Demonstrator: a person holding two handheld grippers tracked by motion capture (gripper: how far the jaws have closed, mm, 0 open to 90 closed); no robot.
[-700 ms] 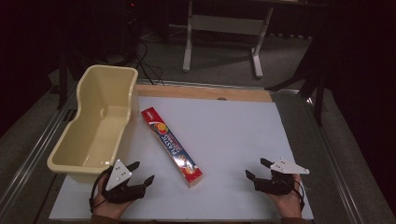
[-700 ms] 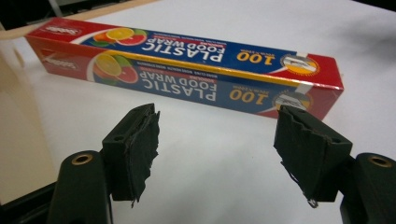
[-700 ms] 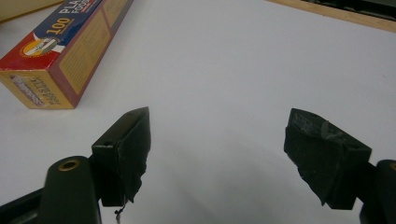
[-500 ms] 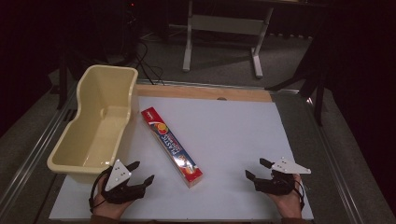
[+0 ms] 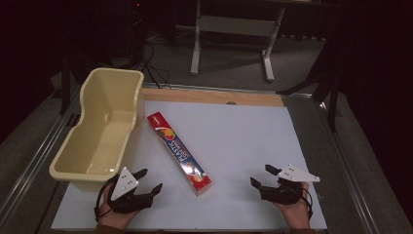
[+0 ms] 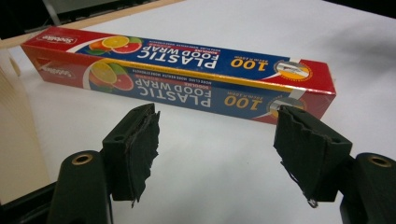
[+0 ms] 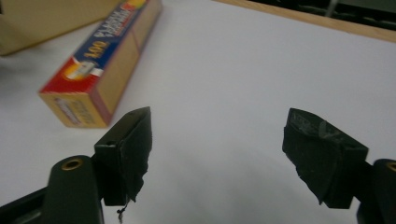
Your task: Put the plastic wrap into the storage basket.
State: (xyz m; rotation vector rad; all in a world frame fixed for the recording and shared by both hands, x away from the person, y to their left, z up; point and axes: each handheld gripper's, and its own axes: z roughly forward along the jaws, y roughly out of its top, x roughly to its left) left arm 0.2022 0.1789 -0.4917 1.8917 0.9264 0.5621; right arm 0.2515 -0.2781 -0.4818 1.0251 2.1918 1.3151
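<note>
The tabletop (image 5: 234, 141) is covered with a big white sheet. It looks smooth and flat. A strip of bare wood shows along the far edge. Grey metal rails run down both sides.

A long box of plastic food wrap (image 5: 178, 152) lies flat on the white sheet, a bit left of the middle. It is red and blue with pictures of fruit on it. It lies slanted, with one end near the far left and the other end closer to the person. In the left gripper view the box (image 6: 177, 74) lies across the picture just past the jaws, not touching them.

A pale yellow plastic tub (image 5: 83, 161) sits at the left side of the tabletop, just beside the box. Nothing is in it.

The left claw (image 5: 148, 181) rests low near the front edge, close to the tub's near corner. Its jaws are spread wide and hold nothing. The right claw (image 5: 260, 176) rests near the front right, well apart from the box. Its jaws are spread wide too, with only white sheet between them.

The room behind is very dark. A grey metal stand (image 5: 234, 29) with two legs is on the floor past the tabletop. Black cables (image 5: 151, 68) lie on the floor near it.
</note>
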